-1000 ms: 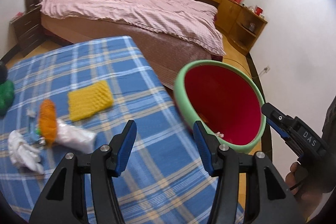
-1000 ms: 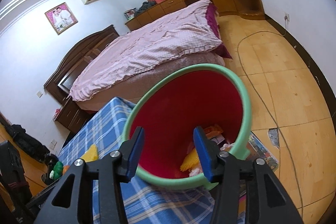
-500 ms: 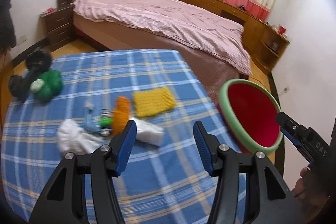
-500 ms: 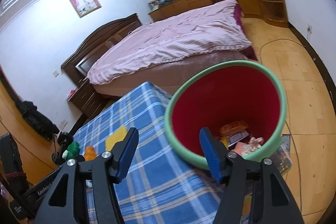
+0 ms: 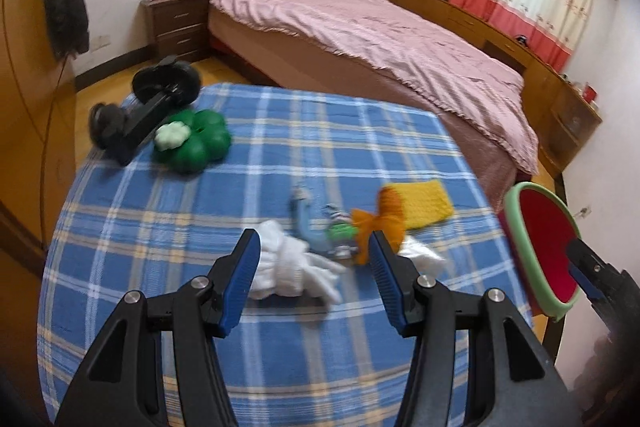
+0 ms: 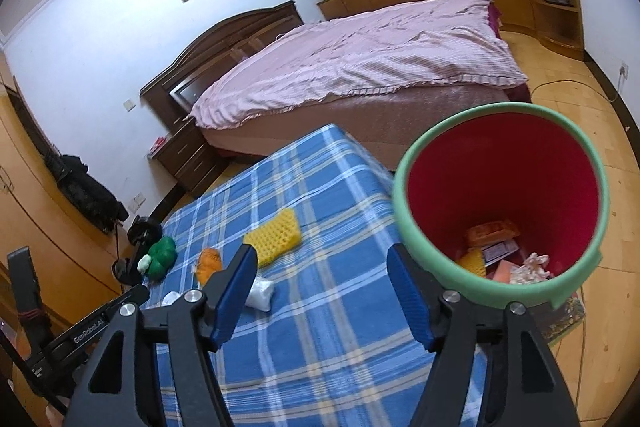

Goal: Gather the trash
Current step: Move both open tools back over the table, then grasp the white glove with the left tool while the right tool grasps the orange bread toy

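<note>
Left gripper [image 5: 314, 281] swinging away from red bin [image 6: 502, 203] since a second ago, now hanging over trash pile on blue plaid table [image 5: 280, 155]; jaws spread, nothing between them. Right gripper [image 6: 320, 293] jaws just opening wider, empty, pulling back from bin. Bin standing just beside table edge, already holding wrappers. Beside bin on cloth: yellow sponge [image 5: 426, 203], orange net [image 5: 380, 223], white tissue [image 5: 292, 267], clear bag [image 6: 260, 293]. Green toy [image 5: 192, 141] lying well apart from bin, at table's far corner.
</note>
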Available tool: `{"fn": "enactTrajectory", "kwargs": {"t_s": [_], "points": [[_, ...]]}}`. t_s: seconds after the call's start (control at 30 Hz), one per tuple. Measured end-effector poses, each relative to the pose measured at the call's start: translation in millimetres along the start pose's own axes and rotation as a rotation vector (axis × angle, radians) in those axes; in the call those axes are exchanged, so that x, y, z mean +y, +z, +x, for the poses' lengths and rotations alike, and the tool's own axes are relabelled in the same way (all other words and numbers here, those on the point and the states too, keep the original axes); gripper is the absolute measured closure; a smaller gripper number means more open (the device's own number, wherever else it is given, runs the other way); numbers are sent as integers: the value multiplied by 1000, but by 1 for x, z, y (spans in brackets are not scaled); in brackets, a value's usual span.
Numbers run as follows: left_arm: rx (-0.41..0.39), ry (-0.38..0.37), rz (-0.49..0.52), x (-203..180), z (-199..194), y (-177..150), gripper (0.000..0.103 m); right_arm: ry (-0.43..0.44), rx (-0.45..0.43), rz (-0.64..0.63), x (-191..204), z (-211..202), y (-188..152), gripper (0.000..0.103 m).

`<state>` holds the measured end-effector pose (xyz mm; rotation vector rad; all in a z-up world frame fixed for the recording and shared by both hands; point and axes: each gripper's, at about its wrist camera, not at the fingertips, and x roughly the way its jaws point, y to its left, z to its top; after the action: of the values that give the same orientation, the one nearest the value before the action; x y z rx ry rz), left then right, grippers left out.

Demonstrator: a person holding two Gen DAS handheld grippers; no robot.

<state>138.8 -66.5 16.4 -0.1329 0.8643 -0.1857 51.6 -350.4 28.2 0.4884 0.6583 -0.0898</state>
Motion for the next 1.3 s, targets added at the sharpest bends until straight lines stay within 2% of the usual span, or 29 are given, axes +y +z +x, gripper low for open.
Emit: {"fn": "enactTrajectory", "kwargs": {"t_s": [0.5, 0.8, 0.87, 1.07, 1.3], "points": [[122, 25, -88, 36, 55, -15, 47, 3, 87, -50, 28, 35, -12, 32], [134, -1, -110, 35, 70, -21, 46, -9, 114, -50, 28, 46, -14, 32], [127, -23, -104, 34, 70, -21, 57, -8, 120, -56, 30, 48, -15, 32], [113, -71, -123, 35, 67, -21, 73, -4, 134, -83, 40, 55, -17, 32], [71, -87, -153, 52, 44, -15, 75, 12, 141, -151, 67, 62, -19, 32]]}}
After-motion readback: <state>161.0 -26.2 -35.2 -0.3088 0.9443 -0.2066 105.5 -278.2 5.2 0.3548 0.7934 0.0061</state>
